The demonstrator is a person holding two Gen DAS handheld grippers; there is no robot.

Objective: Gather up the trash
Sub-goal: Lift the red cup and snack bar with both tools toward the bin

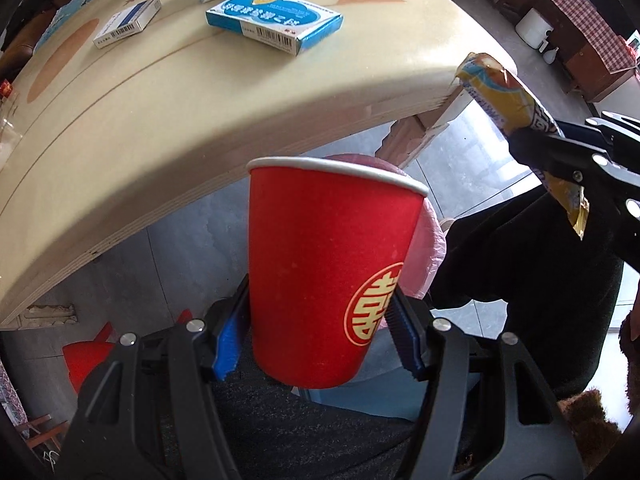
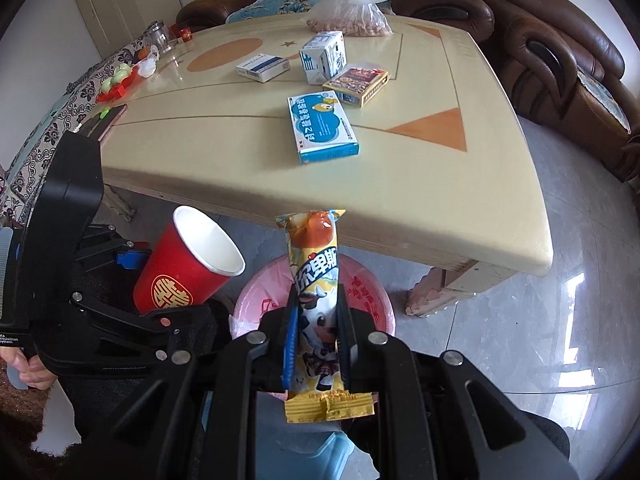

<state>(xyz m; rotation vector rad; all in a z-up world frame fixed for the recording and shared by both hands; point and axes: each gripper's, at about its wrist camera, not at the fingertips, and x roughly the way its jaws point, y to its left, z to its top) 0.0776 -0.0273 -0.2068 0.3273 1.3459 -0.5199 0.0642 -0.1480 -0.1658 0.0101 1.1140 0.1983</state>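
Observation:
My left gripper [image 1: 316,332] is shut on a red paper cup [image 1: 324,280] with a gold emblem, held upright beside the table edge; the cup also shows in the right wrist view [image 2: 188,268]. My right gripper [image 2: 318,332] is shut on a yellow snack wrapper [image 2: 318,280], held upright above a bin lined with a pink bag [image 2: 360,292]. The wrapper also shows in the left wrist view [image 1: 504,92]. The pink bag [image 1: 424,248] shows behind the cup in the left wrist view.
The cream table [image 2: 440,184] carries a blue box [image 2: 320,128], a white box [image 2: 262,67], a milk carton [image 2: 323,56], a card box [image 2: 356,84] and a bag of nuts [image 2: 352,16]. Brown sofas [image 2: 560,64] stand behind. A blue stool [image 2: 320,456] is below.

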